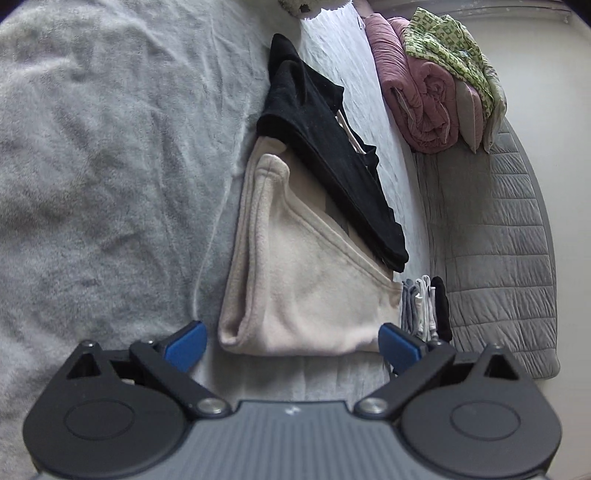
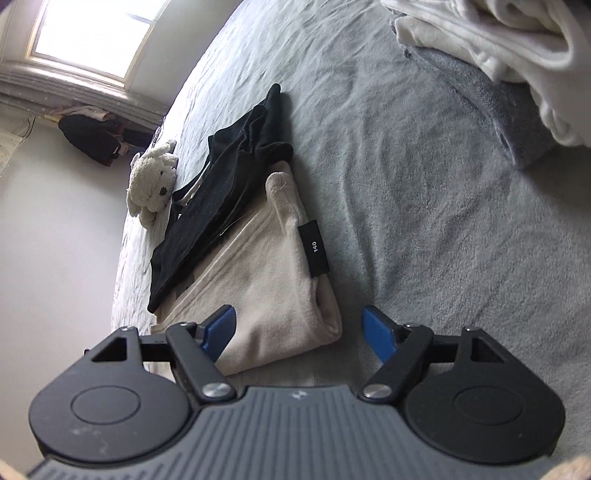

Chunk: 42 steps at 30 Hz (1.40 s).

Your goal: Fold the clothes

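A black garment lies across the beige fleece, hiding the fleece's far portion; what lies beneath, showing only as pale strips along the black edge, cannot be told. In the right wrist view, the white pile at upper right is cut off by the frame, as is the window. Dark clothes hanging below the sill are too small to identify. The label on the fleece carries print too small to read with certainty. The soft toy is clipped by the left view's top edge.
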Each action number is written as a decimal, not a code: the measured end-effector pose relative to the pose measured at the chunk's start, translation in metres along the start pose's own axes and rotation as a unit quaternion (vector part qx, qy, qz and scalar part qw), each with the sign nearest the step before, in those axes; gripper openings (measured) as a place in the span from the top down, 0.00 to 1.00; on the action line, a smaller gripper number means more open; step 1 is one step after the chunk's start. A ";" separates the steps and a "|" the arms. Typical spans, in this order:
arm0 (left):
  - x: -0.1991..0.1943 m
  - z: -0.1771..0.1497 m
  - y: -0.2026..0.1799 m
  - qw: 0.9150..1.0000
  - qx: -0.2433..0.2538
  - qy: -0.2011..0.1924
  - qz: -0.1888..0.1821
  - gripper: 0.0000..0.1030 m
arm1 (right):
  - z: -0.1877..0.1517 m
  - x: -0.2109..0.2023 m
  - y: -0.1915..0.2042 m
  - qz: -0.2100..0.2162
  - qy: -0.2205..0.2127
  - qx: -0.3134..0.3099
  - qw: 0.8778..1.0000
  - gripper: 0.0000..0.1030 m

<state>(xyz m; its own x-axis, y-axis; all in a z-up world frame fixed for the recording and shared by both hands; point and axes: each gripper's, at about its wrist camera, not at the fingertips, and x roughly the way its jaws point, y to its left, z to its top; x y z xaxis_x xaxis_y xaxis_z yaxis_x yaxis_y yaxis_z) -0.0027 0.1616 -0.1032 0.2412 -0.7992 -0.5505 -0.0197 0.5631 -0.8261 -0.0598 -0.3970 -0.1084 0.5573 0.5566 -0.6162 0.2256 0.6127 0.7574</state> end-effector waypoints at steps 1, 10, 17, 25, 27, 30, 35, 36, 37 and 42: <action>0.001 0.000 0.000 1.000 0.002 -0.002 -0.002 0.03 | 0.000 0.002 0.002 0.001 0.001 -0.001 1.000 0.23; 0.011 -0.002 -0.006 1.000 0.008 -0.024 -0.004 0.03 | -0.002 0.017 0.016 -0.005 -0.003 -0.030 1.000 0.23; 0.021 -0.004 -0.012 0.999 0.010 -0.035 0.000 0.03 | -0.003 0.030 0.022 0.001 -0.005 -0.040 0.999 0.23; 0.019 -0.010 -0.014 0.998 0.030 -0.047 0.010 0.07 | -0.010 0.031 0.025 -0.006 -0.006 -0.056 0.998 0.34; 0.017 -0.011 -0.012 0.998 0.030 -0.048 0.012 0.12 | -0.011 0.031 0.023 -0.002 -0.004 -0.051 0.999 0.41; 0.014 -0.011 -0.008 0.998 0.020 -0.051 0.014 0.23 | -0.011 0.031 0.020 0.005 0.002 -0.041 0.999 0.49; 0.010 -0.009 0.000 0.999 -0.003 -0.045 0.024 0.59 | -0.010 0.035 0.016 0.016 0.024 -0.021 0.999 0.76; 0.010 -0.008 0.003 0.999 -0.011 -0.040 0.022 0.66 | -0.009 0.035 0.016 0.020 0.027 -0.016 0.999 0.79; 0.010 -0.007 0.006 0.999 -0.024 -0.036 0.016 0.80 | -0.009 0.035 0.016 0.023 0.026 -0.013 0.999 0.79; 0.006 -0.001 0.009 0.997 -0.062 -0.040 -0.024 0.85 | -0.004 0.025 0.026 0.045 0.002 -0.007 0.999 0.81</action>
<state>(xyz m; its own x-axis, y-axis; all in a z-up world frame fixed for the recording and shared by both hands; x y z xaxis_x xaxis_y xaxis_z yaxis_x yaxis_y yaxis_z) -0.0026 0.1610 -0.1140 0.3213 -0.8025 -0.5028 -0.1248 0.4904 -0.8625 -0.0428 -0.3650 -0.1048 0.5717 0.6123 -0.5461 0.1628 0.5677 0.8070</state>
